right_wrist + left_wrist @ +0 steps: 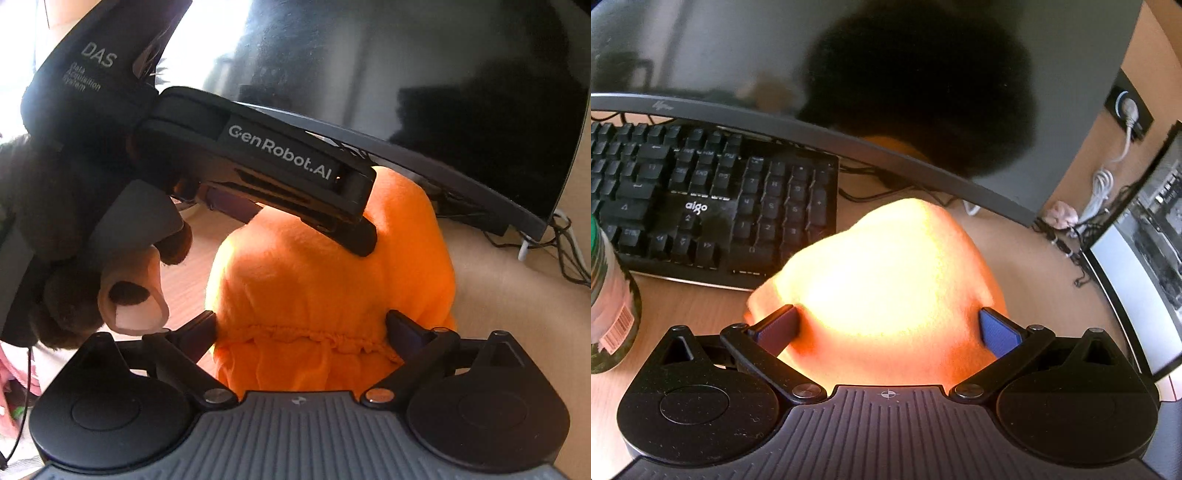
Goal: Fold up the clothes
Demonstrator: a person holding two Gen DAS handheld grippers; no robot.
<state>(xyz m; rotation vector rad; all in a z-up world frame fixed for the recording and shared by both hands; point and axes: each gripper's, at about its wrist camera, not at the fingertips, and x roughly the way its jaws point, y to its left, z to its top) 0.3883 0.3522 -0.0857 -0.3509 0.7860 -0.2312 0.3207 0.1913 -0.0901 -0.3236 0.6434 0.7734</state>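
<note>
Desk [701, 306] before monitor [923, 74]: orange cloth [886, 280] bunched, fold unfinished; left gripper [888, 325] and right gripper [301, 326] fingers wide, straddling it.

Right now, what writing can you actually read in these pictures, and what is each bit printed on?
"aigo": on the black keyboard.
"GenRobot.AI": on the left gripper, seen from the right wrist.
"DAS" with "Data Acquisition System" beneath: on that gripper's black handle.
Monitor bezel logo: too stylised to read.
Bottle barcode and keycaps: too blurred.
</note>
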